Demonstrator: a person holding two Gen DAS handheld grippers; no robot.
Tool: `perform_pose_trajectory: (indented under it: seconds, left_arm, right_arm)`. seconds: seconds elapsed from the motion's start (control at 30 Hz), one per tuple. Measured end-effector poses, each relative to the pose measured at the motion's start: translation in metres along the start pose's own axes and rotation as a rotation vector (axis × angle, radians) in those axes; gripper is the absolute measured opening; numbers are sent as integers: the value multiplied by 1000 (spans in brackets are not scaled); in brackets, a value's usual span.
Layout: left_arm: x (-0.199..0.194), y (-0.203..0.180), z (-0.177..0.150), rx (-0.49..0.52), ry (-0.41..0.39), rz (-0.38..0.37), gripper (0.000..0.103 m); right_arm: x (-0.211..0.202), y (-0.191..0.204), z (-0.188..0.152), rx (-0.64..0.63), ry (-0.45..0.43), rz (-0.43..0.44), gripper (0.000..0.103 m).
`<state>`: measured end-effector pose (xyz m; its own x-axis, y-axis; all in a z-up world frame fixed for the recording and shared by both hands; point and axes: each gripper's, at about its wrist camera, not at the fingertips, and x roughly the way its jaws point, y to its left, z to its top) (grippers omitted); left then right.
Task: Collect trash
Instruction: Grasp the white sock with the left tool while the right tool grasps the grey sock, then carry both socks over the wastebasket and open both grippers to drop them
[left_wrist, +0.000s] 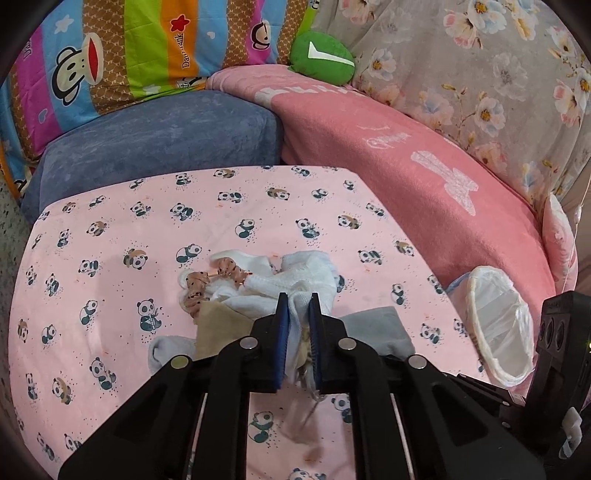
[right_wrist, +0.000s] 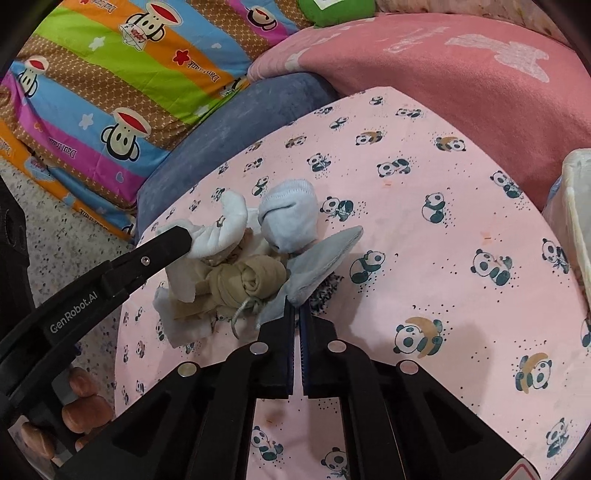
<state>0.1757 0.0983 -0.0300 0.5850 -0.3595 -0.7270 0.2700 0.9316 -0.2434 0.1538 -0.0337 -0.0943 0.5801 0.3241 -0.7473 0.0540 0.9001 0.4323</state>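
- The left gripper has its blue pads pinched on a fold of white cloth at the near edge of the pile of socks and rags.
- The right gripper is pressed nearly together, clamping the corner of a grey cloth on the right side of that pile.
- The pile lies on the panda-print sheet; within it a tan rolled stocking sits at the middle and a pale blue sock on the far side.
- The lined bin lies tipped over, right of the pile and well apart from it.
- Judged step: both pieces are gripped and not yet lifted.
- Next move calls for raising each piece free of the tangle, then carrying it right to the bin's mouth without dragging neighbours along.
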Motion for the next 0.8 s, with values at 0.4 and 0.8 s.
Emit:
perform_pose_trajectory:
  seconds: [0.4,0.8]
  left_arm:
    - [-37,-44,13,25,-64,-51,10]
    - [-52,-104,18,99,-85,-108,10]
  right_arm:
    - [-88,-6,16,-17,-185,2,4]
    - [-169,-58,18,83,-324,-35,4]
